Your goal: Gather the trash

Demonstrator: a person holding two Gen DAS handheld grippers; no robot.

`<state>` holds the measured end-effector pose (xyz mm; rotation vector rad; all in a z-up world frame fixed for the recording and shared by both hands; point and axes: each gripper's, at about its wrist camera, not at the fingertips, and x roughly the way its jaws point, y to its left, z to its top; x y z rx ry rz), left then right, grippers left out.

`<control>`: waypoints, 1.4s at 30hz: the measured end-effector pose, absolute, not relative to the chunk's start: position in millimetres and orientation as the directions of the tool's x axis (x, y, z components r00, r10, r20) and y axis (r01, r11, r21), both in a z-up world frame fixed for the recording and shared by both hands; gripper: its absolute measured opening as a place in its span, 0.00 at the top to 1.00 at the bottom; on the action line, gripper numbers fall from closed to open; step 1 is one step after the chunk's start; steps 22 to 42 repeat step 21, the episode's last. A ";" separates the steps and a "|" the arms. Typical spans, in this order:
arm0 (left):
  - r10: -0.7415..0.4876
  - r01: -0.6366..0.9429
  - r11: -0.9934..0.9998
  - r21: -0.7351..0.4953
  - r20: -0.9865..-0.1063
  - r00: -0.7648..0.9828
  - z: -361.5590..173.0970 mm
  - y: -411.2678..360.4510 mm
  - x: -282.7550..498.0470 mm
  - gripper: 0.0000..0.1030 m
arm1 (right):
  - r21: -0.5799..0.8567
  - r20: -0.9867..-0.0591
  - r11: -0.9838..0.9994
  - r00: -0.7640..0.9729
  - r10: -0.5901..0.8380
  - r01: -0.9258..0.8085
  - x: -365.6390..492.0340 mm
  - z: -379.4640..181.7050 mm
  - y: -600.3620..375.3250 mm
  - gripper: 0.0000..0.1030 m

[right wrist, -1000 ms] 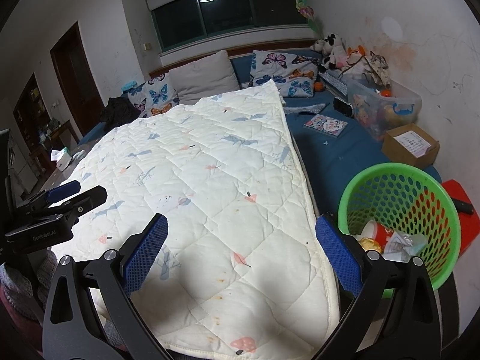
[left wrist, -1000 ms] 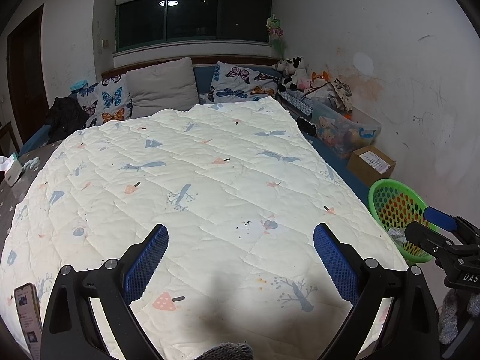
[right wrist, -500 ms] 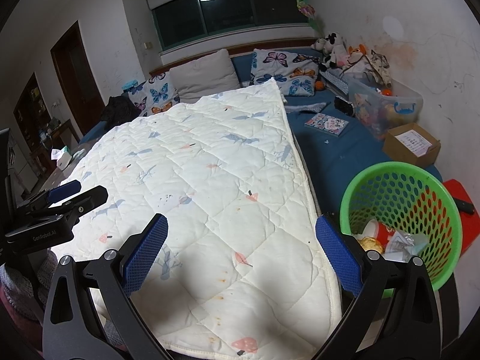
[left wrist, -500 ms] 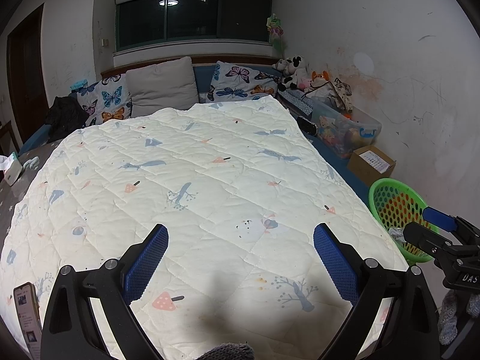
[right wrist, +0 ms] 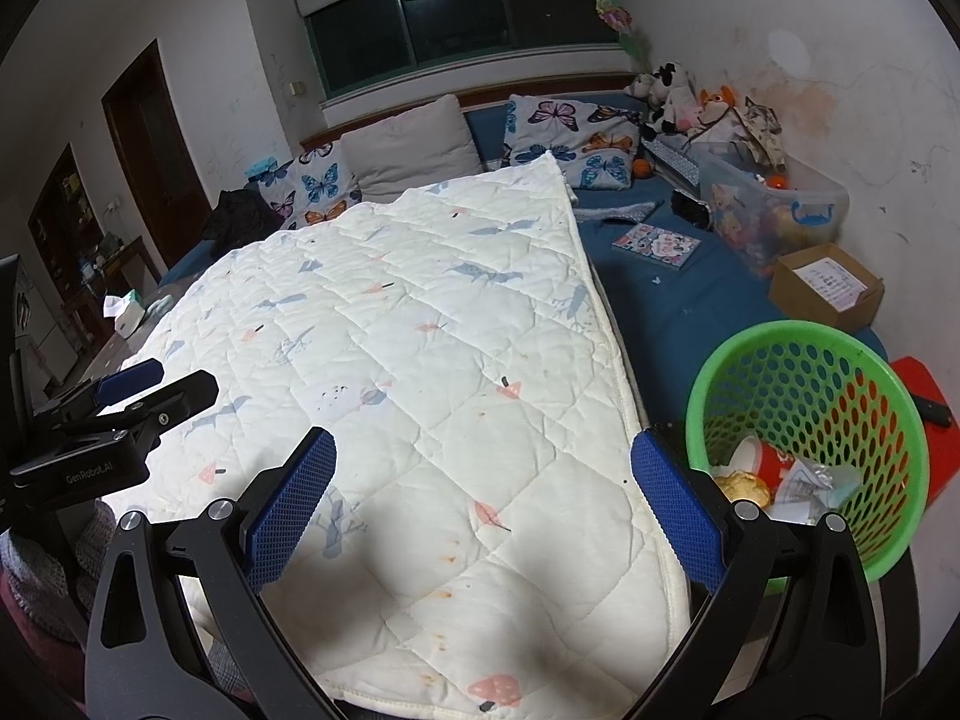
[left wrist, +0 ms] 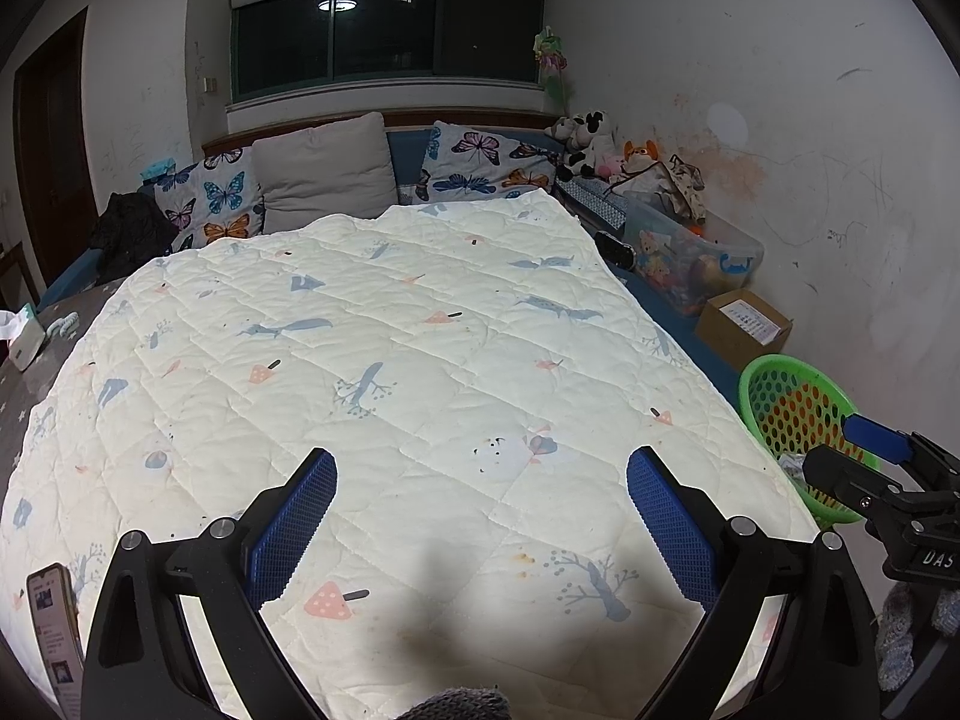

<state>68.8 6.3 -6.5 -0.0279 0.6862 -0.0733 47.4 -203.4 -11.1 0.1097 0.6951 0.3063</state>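
Almost nothing has moved: both the left tool [left wrist: 480, 516] and right tool [right wrist: 483, 510] stay spread and empty above the quilt [left wrist: 390, 360]; trash lies in the green basket [right wrist: 774, 336], so collecting seems finished.

A quilt [left wrist: 384, 396] lies across the bed in front of me, pillows [left wrist: 321, 171] behind it at the headboard. To my right, beside the quilt's edge, sits the basket [right wrist: 804, 354] with trash [right wrist: 780, 474] in it; a cardboard box [right wrist: 825, 294] stands behind the basket.
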 end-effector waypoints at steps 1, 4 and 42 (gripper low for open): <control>-0.076 0.058 0.997 -0.050 -0.632 0.771 -6.6 6.8 68.5 0.09 | 0.201 -0.613 0.949 0.725 0.314 -0.241 47.6 -10.8 -203.8 0.05; -0.070 0.053 0.998 -0.047 -0.630 0.773 -7.5 6.9 68.0 0.09 | 0.203 -0.613 0.950 0.725 0.313 -0.238 47.5 -11.5 -203.9 0.05; -0.021 0.005 1.000 -0.028 -0.626 0.780 -8.9 14.2 64.5 0.09 | 0.208 -0.614 0.949 0.723 0.316 -0.238 47.1 -12.3 -207.5 0.05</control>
